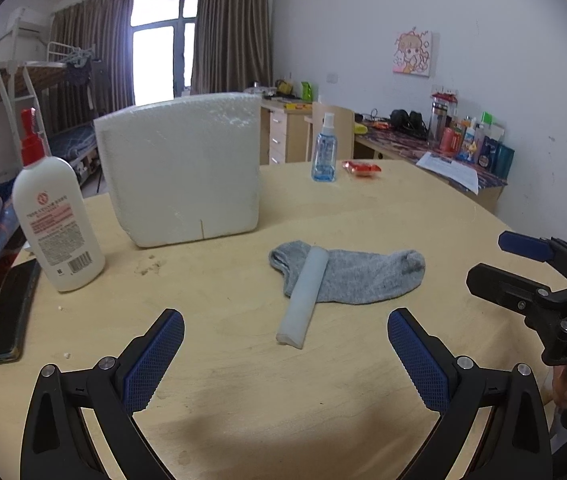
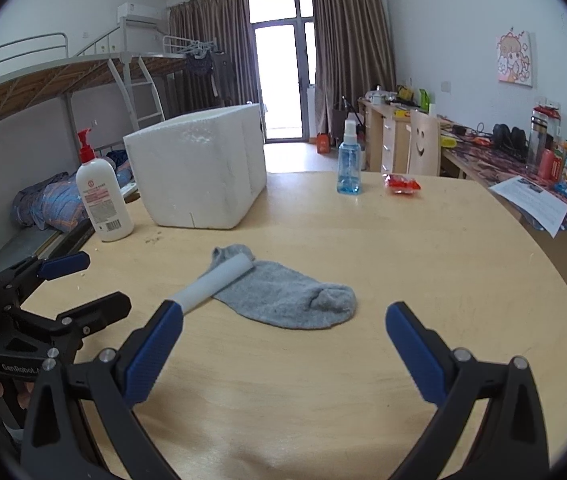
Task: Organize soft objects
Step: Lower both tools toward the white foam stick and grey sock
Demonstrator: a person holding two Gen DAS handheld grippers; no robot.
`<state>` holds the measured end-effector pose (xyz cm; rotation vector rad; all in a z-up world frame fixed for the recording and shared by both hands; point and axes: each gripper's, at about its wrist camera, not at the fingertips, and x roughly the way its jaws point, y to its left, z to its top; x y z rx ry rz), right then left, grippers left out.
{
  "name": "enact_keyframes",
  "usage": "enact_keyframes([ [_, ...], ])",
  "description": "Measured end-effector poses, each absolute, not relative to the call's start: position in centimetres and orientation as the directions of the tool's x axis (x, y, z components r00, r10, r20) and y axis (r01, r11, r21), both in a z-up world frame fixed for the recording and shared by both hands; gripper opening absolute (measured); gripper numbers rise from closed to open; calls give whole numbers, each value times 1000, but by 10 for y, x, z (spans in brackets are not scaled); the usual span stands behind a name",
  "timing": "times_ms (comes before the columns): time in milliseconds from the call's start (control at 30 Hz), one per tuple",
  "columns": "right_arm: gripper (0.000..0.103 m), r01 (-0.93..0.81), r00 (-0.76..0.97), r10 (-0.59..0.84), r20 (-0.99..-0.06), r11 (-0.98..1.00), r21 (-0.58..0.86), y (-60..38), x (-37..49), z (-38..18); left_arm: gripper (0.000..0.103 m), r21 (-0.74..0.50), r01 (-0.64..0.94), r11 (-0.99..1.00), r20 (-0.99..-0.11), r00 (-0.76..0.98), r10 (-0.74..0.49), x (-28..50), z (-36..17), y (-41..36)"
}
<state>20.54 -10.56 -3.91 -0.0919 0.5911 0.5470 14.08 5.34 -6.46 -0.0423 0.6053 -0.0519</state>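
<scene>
A grey sock (image 1: 359, 276) (image 2: 287, 294) lies flat mid-table. Across its cuff end rests a pale rolled cylinder (image 1: 303, 298) (image 2: 215, 282). A white foam box (image 1: 181, 168) (image 2: 199, 168) stands behind them. My left gripper (image 1: 285, 344) is open, hovering just in front of the cylinder's near end, nothing between its fingers. My right gripper (image 2: 283, 336) is open too, just short of the sock's toe. Each gripper shows in the other's view: the right gripper (image 1: 495, 262) at the right edge, the left gripper (image 2: 95, 280) at the left edge, both apart from the sock.
A white lotion bottle (image 1: 55, 216) (image 2: 101, 196) with a red pump stands left of the box; a black flat device (image 1: 13, 312) lies at the table's left edge. A blue spray bottle (image 1: 324, 152) (image 2: 349, 164) and a red packet (image 1: 361, 168) (image 2: 402, 184) sit at the far side. Bunk beds stand left; a cluttered desk (image 2: 523, 176) runs along the right wall.
</scene>
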Motion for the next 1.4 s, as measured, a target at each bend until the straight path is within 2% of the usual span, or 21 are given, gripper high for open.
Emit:
enact_keyframes([
  [467,102,-508,650,466,-600,854,113,-104,228,-55,101,-89,42,995,-643,761,-89,165,-82,55],
  [667,102,-509,639,463,-615,853,113,-102,234,-58,95,-107,43,993,-674,731,-104,178,-89,56],
  [733,102,-507,635,460,-621,855,115,-102,237,-60,90,-112,45,993,-684,721,-110,182,-91,56],
  [967,102,-493,618,442,-650,862,119,-100,249,-66,80,-106,57,993,-713,691,-116,193,-98,54],
  [1033,102,-492,610,444,-657,861,125,-100,252,-68,72,-94,57,994,-726,679,-108,196,-101,54],
  [1233,102,-494,594,445,-670,859,133,-96,259,-71,57,-82,66,994,-743,661,-105,202,-106,53],
  [1400,102,-495,587,437,-682,860,125,-89,264,-72,48,-85,80,993,-750,651,-117,206,-107,52],
])
